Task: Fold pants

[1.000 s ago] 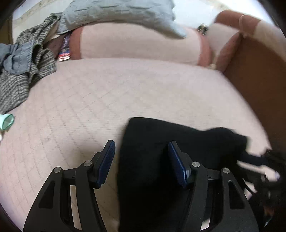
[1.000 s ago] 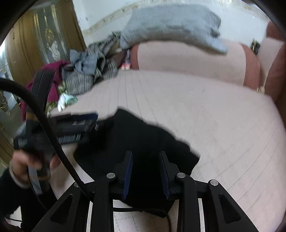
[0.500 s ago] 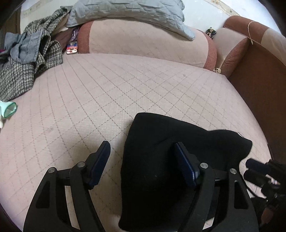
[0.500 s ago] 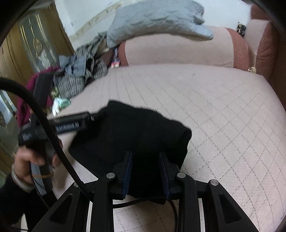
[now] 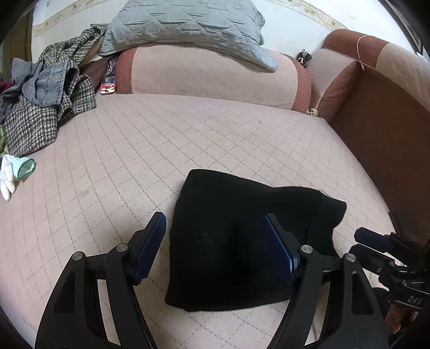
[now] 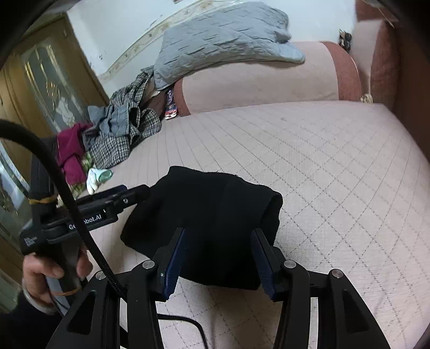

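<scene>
The black pants (image 5: 242, 255) lie folded into a compact bundle on the pink quilted seat (image 5: 161, 139). My left gripper (image 5: 215, 217) hovers open over the bundle's left part, one finger beside the cloth's left edge and the other above it. From the right wrist the pants (image 6: 209, 204) fill the centre. My right gripper (image 6: 219, 232) is opening just above their near edge, pads apart and not pressing the cloth. The left gripper (image 6: 134, 194), held by a hand (image 6: 51, 271), points at the bundle's left side.
A grey quilted blanket (image 5: 188, 24) drapes a pink bolster (image 5: 209, 72) at the back. A pile of checked and grey clothes (image 5: 40, 107) and a white glove (image 5: 8, 174) lie at the left. A brown sofa arm (image 5: 381, 120) bounds the right.
The right gripper's jaws, nearly closed over the pants' edge before, have spread apart. The left gripper widened a little and pulled back. The pants have settled into a tidier bundle.
</scene>
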A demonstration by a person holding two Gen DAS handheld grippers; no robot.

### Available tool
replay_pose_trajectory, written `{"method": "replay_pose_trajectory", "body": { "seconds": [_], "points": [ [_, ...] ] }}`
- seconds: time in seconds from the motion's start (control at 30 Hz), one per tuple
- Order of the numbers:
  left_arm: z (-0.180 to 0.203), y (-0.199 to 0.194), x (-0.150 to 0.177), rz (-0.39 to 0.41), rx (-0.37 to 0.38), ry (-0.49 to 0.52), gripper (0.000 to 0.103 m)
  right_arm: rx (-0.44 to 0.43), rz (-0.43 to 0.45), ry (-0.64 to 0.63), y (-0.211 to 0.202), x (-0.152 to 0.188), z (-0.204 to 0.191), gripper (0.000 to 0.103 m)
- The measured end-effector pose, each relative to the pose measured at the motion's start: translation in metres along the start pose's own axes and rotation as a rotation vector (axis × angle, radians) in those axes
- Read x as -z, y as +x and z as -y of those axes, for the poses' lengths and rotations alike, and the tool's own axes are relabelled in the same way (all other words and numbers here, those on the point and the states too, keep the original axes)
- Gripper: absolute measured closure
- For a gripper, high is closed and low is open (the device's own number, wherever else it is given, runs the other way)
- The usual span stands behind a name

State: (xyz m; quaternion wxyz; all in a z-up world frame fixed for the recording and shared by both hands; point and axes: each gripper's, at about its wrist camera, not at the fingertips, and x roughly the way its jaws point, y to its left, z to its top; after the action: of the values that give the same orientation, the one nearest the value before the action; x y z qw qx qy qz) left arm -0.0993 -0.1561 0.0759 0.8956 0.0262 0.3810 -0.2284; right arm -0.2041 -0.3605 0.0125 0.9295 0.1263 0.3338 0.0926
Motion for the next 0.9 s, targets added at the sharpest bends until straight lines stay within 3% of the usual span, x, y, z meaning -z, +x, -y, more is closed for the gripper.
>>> {"method": "replay_pose_trajectory", "body": {
  "seconds": [0.9],
  "points": [
    [0.009,-0.014,0.018,0.027,-0.042,0.010,0.028,0.018,0.025,0.032,-0.006,-0.001,0.000,0.056]
  ]
}}
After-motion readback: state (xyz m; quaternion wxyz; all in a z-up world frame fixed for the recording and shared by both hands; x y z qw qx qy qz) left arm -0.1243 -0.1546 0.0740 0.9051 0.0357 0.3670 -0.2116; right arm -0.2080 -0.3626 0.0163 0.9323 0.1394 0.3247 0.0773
